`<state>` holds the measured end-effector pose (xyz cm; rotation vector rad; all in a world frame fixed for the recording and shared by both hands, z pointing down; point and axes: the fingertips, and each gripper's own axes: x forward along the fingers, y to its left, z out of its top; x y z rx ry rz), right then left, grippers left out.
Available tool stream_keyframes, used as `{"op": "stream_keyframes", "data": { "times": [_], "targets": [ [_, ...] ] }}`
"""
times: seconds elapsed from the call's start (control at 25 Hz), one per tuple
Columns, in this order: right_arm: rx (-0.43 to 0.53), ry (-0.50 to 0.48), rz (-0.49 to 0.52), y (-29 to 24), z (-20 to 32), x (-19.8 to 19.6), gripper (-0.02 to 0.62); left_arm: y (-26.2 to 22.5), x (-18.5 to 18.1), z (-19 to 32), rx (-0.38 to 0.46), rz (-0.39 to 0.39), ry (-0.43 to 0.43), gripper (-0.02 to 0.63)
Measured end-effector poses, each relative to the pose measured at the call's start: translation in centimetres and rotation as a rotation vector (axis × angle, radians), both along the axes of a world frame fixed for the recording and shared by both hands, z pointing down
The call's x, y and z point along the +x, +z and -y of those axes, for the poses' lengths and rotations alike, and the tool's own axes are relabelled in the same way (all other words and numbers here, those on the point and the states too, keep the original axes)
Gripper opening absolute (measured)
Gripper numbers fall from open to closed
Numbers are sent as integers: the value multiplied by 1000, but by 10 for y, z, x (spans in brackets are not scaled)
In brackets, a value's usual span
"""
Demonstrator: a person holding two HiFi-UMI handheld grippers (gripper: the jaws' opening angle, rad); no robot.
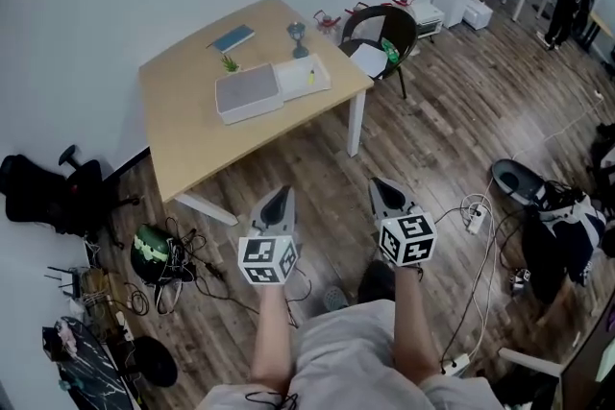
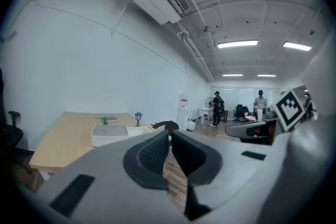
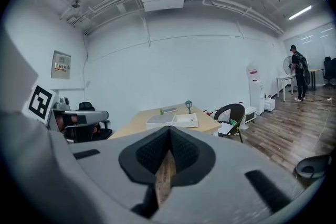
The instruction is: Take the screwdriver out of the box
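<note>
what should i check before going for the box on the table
1. The box is open: ok, it lies opened out on the table.
2. Screwdriver spotted: cannot tell. A small yellow thing lies in the open half, too small to name.
3. The box is in reach: not ok. Both claws are over the floor, short of the table.
4. Claws empty: ok. The left claw and right claw hold nothing.
5. Claws open to grab: not ok, both are shut.
6. The cables are out of the way: ok, they lie off to the side.
</note>
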<state>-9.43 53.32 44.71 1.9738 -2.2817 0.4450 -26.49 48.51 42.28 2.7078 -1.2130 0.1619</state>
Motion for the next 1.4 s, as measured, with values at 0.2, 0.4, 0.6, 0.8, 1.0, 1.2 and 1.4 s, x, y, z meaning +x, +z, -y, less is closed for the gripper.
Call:
{"op": "stream_keyframes", "data": {
  "times": [0.2, 0.4, 0.6, 0.8, 1.0, 1.2, 1.4],
  "targets": [
    [-25, 5, 22, 13, 10, 19, 75, 12, 9, 16, -18, 27, 4, 11],
    [-33, -8, 49, 21, 40, 33, 75, 19, 22, 46, -32, 45, -3, 77],
    [-37, -27, 76, 24, 88, 48, 84, 22, 35, 88, -32, 64, -10, 77],
    [-30, -46, 106, 18, 149, 73, 98, 15, 59, 146, -24, 78, -16, 78],
    [-28, -87, 117, 11, 200, 101, 112, 14, 103, 214, 12, 188, 62, 84],
    [-69, -134, 131, 20, 246, 127, 112, 16, 128, 261, -32, 143, 2, 84],
    [-54, -164, 164, 14, 281, 157, 114, 25, 151, 282, -91, 92, -59, 86]
  ]
}}
